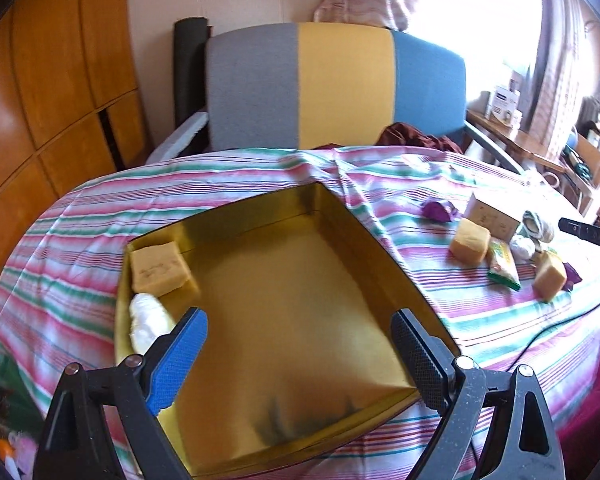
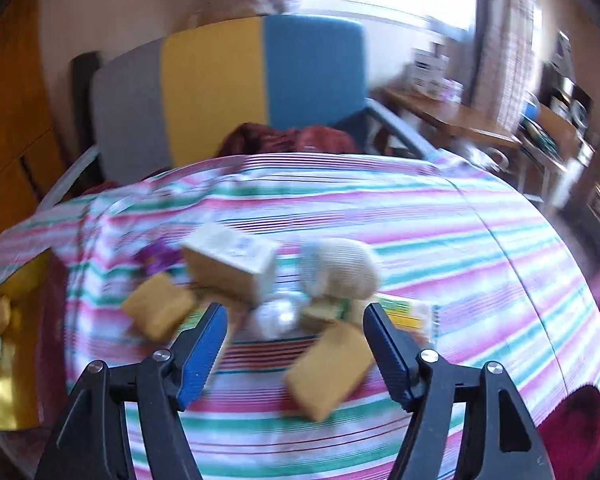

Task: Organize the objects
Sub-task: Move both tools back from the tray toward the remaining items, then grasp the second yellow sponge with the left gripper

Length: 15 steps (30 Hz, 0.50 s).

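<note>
A gold tin tray (image 1: 340, 216) lies on the striped tablecloth and holds a tan soap block (image 1: 160, 274) and a white wad (image 1: 146, 320) in its left corner. My left gripper (image 1: 300, 336) hangs open and empty over the tray. My right gripper (image 2: 296, 328) is open and empty above a pile of things: two tan blocks (image 2: 330, 372) (image 2: 158, 310), a beige box (image 2: 230, 266), a rolled sock (image 2: 340, 266), a white wad (image 2: 274, 316), a green packet (image 2: 404, 316) and a purple wrapper (image 2: 160, 258). The pile also shows in the left wrist view (image 1: 470, 240).
A grey, yellow and blue chair (image 1: 332, 84) stands behind the table with dark red cloth (image 1: 416, 136) on its seat. A wooden wardrobe (image 1: 44, 92) is at left. A cluttered side table (image 1: 512, 136) is at right. A cable (image 1: 556, 324) runs across the cloth.
</note>
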Tool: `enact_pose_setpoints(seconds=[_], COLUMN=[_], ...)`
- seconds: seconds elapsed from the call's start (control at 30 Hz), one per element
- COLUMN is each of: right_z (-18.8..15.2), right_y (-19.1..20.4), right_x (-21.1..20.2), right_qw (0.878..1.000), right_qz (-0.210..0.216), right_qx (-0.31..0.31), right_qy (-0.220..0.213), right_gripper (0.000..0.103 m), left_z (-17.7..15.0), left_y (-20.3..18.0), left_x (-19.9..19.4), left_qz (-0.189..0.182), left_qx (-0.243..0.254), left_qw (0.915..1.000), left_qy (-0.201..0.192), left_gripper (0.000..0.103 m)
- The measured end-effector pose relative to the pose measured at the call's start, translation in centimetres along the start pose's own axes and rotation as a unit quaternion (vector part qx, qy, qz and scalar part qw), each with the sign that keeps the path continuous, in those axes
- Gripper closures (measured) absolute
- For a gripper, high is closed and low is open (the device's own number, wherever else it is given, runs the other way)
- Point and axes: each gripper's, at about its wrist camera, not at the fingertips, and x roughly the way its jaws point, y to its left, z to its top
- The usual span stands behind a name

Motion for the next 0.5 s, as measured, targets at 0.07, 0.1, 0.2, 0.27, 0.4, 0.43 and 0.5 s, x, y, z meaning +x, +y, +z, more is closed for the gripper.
enact_pose_setpoints(seconds=[0.07, 0.1, 0.2, 0.27, 0.4, 0.43, 0.5], right_z=[-0.5, -0.8, -0.9, -1.1, -1.7, -1.8, -1.9], right_y=[-2.9, -4.1, -7.4, -8.9, -11.0, -11.2, -11.4], right_x=[0.8, 1.2, 1.6, 1.6, 1.8, 1.9, 1.9], right_qw=[0.998, 0.996, 0.985, 0.977, 0.965, 0.963, 0.962], right_qz=[-0.009, -0.012, -0.017, -0.023, -0.011, -0.01, -0.003], right_qx=[0.056, 0.087, 0.173, 0.209, 0.26, 0.265, 0.271], right_qy=[0.005, 0.011, 0.02, 0.022, 0.035, 0.038, 0.042], right_gripper=[0.031, 0.031, 0.031, 0.031, 0.031, 0.031, 0.031], left_z=[0.2, 0.5, 1.2, 1.8, 3.4, 3.7, 4.6], left_y=[-0.7, -1.2, -2.6, -3.7, -6.2, -7.0, -8.5], left_x=[0.3, 0.5, 1.0, 1.4, 2.2, 2.5, 3.2], left_qz=[-0.004, -0.007, -0.021, -0.03, -0.053, -0.055, -0.065], left_qx=[0.007, 0.011, 0.021, 0.026, 0.042, 0.051, 0.066], left_qw=[1.0, 0.9999, 0.9995, 0.9992, 0.9977, 0.9971, 0.9956], left_qy=[0.004, 0.007, 0.009, 0.009, 0.012, 0.011, 0.012], left_gripper=[0.009, 0.009, 0.009, 0.009, 0.009, 0.009, 0.009])
